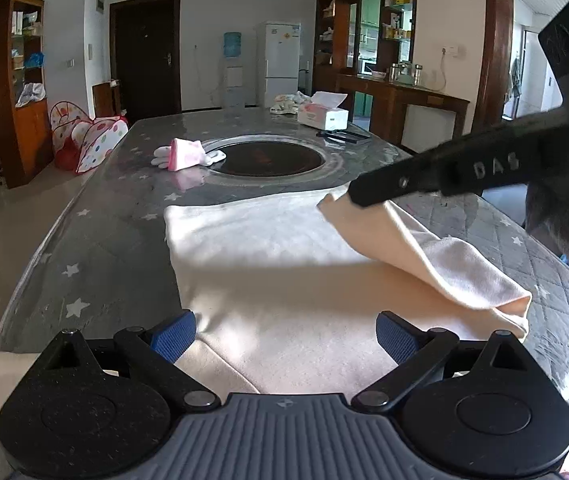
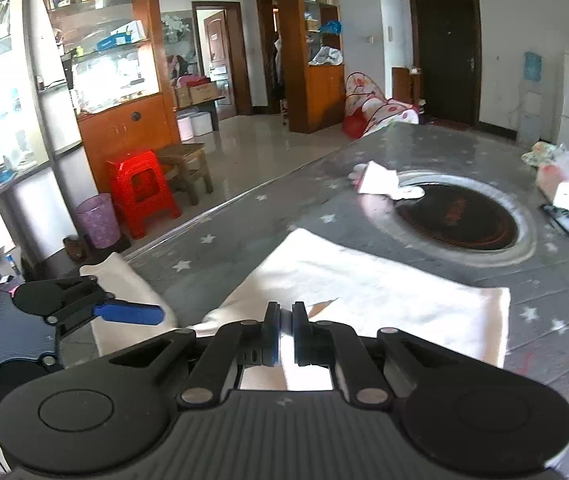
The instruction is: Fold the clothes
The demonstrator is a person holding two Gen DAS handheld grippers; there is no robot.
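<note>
- Cream-coloured soft cloth garment (image 1: 284, 280) lies spread flat on the grey star-patterned quilted tabletop (image 1: 96, 264), on the near half, short of the round dark recessed hotplate (image 1: 268, 158).
- The right gripper (image 2: 285, 312) has its fingers clenched on one edge of the garment; in the left wrist view that edge is lifted off the tabletop and carried over the flat part, so a loose fold hangs from the grip down to the right-hand border of the cloth.
- The left gripper (image 1: 284, 334) hovers low over the near edge with its blue-padded fingers (image 1: 172, 338) spread wide, grasping nothing; cloth lies below and between them.
- The garment's long axis seems to run across the tabletop from left to right, and the lifted flap sits on the right side, so the right hand is the one placed to lay it down towards the left.
- A small pink and white glove (image 1: 186, 154) rests well apart, at the hotplate's rim.
</note>
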